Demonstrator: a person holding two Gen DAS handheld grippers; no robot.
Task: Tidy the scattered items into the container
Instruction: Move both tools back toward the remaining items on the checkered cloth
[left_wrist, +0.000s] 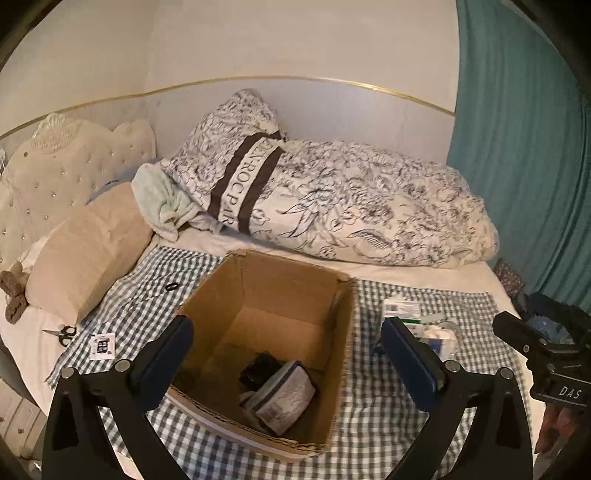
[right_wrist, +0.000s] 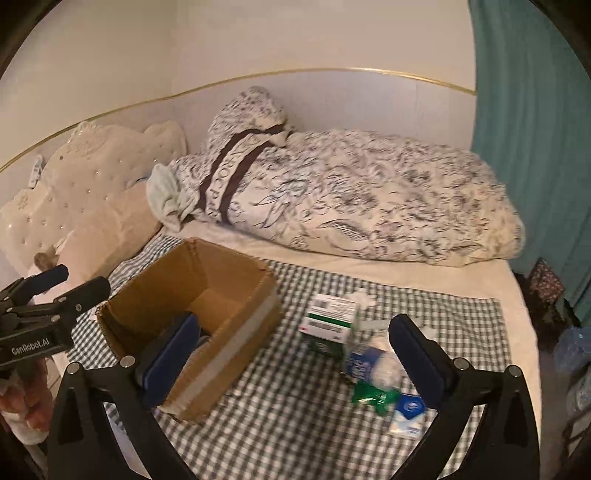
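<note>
Cardboard box (left_wrist: 266, 332) is set open-topped on the checked cloth (right_wrist: 295, 413), long axis running toward the bedding; two items are already held inside. Both the left gripper (left_wrist: 286, 354) and the right gripper (right_wrist: 291, 350) are spread, empty. The bottle (right_wrist: 369, 363), lying sideways, is best pinched across its body.

Brown box (left_wrist: 273, 295), gingham cloth (left_wrist: 388, 417)

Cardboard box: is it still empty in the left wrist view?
No, the cardboard box already holds a white packet and a dark item.
</note>
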